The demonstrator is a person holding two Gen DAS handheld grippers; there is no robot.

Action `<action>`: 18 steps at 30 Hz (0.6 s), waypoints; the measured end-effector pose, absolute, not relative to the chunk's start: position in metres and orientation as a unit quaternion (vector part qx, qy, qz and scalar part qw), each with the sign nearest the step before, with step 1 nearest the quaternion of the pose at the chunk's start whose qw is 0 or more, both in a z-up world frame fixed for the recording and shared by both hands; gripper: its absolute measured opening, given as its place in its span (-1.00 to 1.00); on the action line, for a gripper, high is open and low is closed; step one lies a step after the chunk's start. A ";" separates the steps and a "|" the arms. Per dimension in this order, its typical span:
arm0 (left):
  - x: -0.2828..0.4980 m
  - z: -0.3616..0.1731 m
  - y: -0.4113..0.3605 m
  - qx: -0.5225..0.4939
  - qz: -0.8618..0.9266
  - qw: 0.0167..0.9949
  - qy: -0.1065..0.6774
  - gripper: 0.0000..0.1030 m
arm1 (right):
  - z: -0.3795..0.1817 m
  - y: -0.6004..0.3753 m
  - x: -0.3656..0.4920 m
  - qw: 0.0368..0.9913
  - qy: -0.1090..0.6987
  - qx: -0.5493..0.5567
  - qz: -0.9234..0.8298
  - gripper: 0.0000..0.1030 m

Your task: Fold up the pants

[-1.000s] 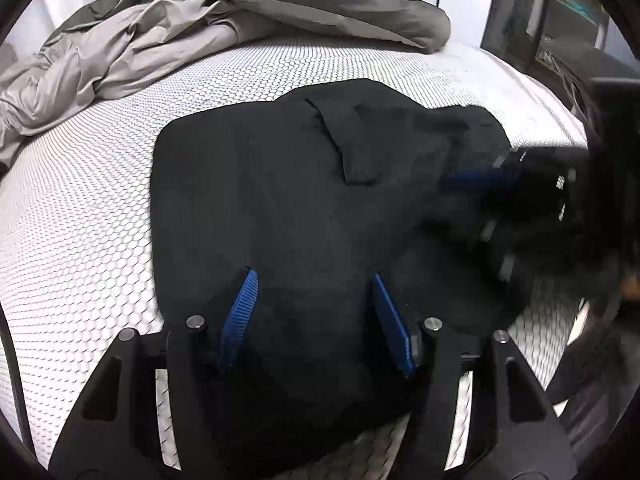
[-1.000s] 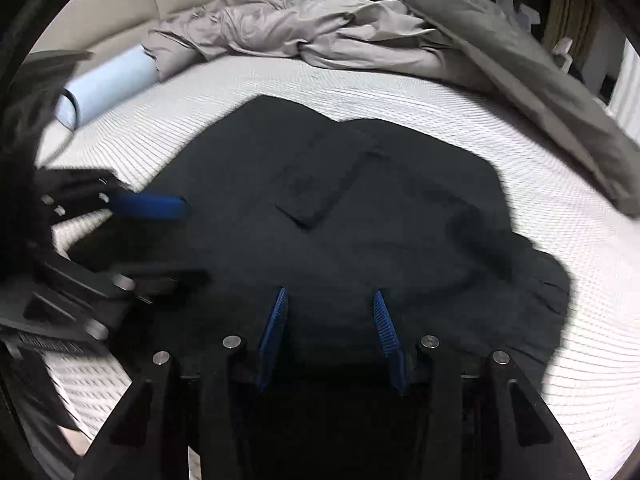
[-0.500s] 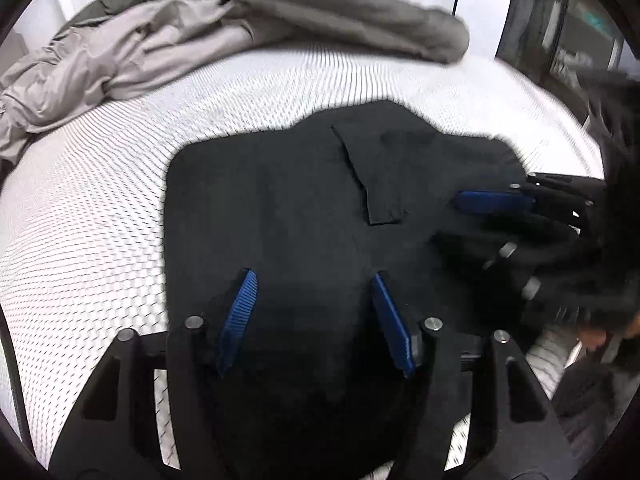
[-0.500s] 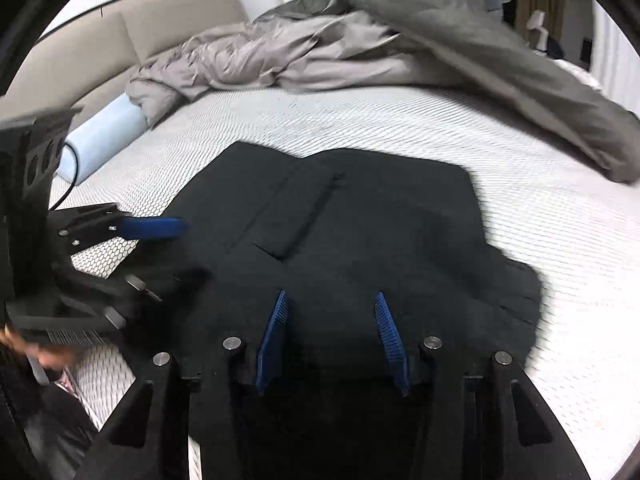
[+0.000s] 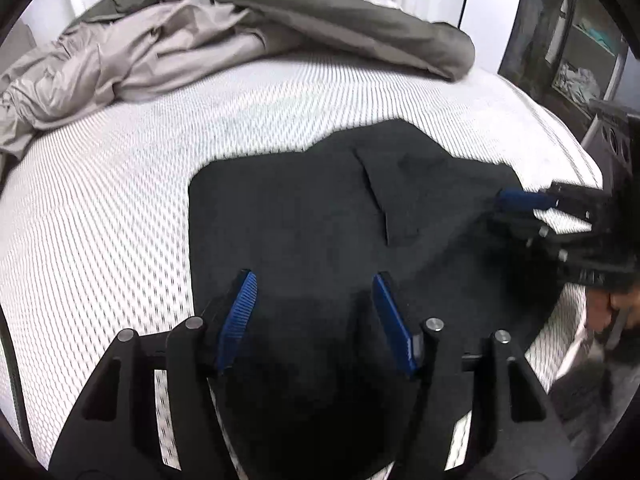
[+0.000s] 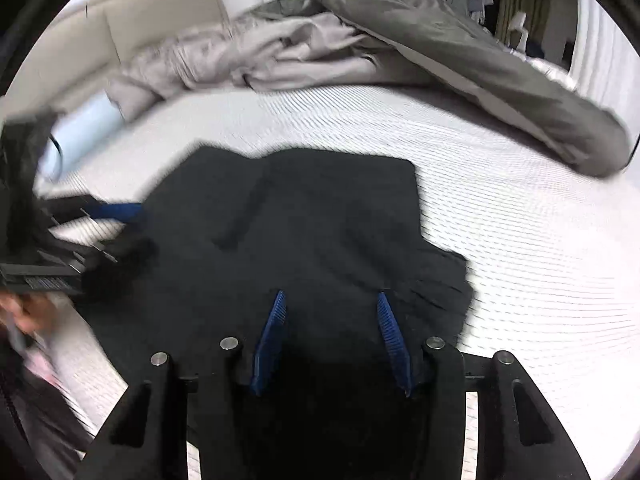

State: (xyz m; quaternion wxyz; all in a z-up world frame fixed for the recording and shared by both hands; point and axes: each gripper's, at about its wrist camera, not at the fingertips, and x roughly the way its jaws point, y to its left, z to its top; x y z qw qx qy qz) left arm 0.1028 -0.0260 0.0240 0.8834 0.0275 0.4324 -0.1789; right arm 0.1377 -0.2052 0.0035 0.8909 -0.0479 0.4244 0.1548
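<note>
The black pants (image 5: 320, 216) lie folded into a compact, roughly square bundle on the white mattress (image 5: 100, 220), with a pocket flap showing on top. My left gripper (image 5: 313, 276) hovers open over the bundle's near edge, its blue pads apart and gripping nothing. In the right wrist view the pants (image 6: 320, 220) look the same, and my right gripper (image 6: 331, 294) is open above their near edge. Each gripper shows in the other's view: the right gripper (image 5: 508, 212) at the pants' right side, the left gripper (image 6: 128, 228) at their left side.
A crumpled grey duvet (image 5: 320, 12) and a beige sheet (image 5: 120, 60) are heaped at the far end of the bed. A light-blue roll (image 6: 84, 128) lies by the padded headboard (image 6: 140, 28). Dark shelving (image 5: 580, 40) stands beyond the mattress's right edge. A hand (image 5: 612, 308) holds the right gripper.
Both grippers have drawn back and risen from the pants, so more mattress shows beyond the bundle. The right gripper's view has tilted. The pants have not moved.
</note>
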 end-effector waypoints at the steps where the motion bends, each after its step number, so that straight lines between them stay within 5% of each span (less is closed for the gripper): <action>1: 0.110 0.023 -0.028 0.030 -0.173 0.883 0.434 0.14 | 0.005 -0.198 0.145 0.891 0.425 -0.039 0.156 -0.04; 11: 0.131 -0.003 -0.019 0.033 -0.166 0.871 0.461 0.14 | -0.031 -0.161 0.173 0.866 0.460 -0.168 0.097 -0.01; 18: 0.132 0.027 -0.013 -0.002 -0.161 0.884 0.439 0.03 | -0.007 -0.189 0.170 0.880 0.454 -0.055 0.131 -0.05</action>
